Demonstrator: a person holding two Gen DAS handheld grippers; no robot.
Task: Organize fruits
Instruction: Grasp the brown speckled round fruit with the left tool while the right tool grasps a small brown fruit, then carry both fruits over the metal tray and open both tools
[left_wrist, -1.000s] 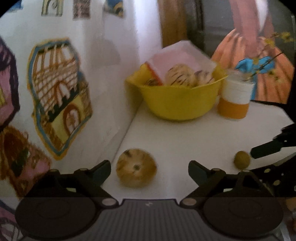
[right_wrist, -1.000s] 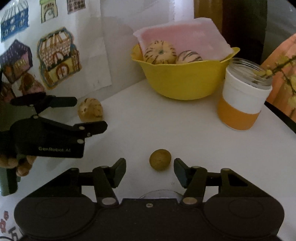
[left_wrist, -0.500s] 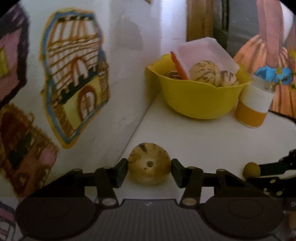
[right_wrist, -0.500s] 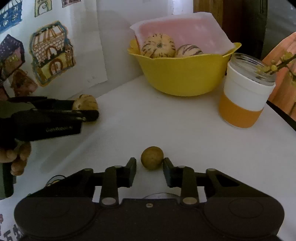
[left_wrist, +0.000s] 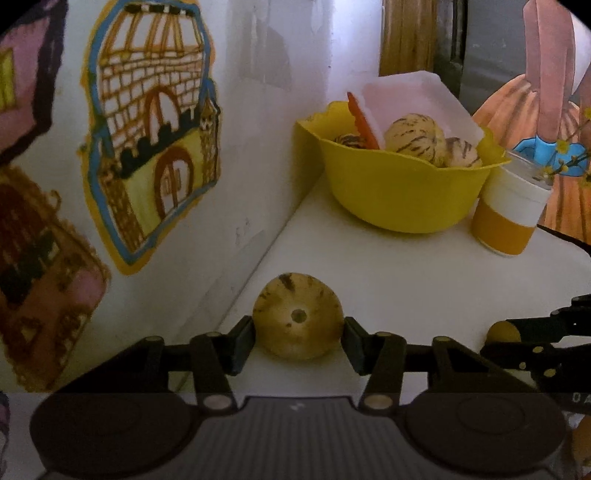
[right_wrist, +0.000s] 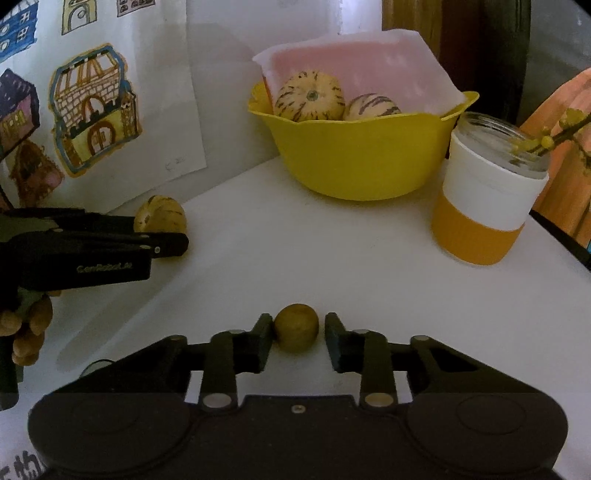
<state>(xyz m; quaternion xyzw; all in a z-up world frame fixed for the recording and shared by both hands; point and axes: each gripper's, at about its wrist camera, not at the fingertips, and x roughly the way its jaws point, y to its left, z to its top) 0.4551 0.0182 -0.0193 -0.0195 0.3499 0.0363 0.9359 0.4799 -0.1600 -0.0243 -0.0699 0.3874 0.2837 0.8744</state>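
A striped yellow melon (left_wrist: 297, 317) sits on the white table (left_wrist: 388, 277) by the wall, and my left gripper (left_wrist: 298, 339) is shut on it, a pad against each side. From the right wrist view, the same melon (right_wrist: 160, 218) shows behind the left gripper (right_wrist: 162, 240). A small round brown fruit (right_wrist: 296, 326) lies between the pads of my right gripper (right_wrist: 297, 338), which is open; the left pad touches it and a narrow gap shows on the right. The yellow bowl (right_wrist: 354, 122) at the back holds two striped melons (right_wrist: 308, 96) and a pink-white sheet.
An orange-and-white glass jar (right_wrist: 484, 206) with a flower twig stands right of the bowl. The wall (left_wrist: 258, 110) with children's drawings runs along the table's left edge. A hand (right_wrist: 26, 332) holds the left gripper. White tabletop (right_wrist: 314, 258) lies between both grippers and the bowl.
Both grippers moved forward and narrowed around their fruits. The left one closed onto the striped melon; the right one's pads came in beside the small brown fruit.
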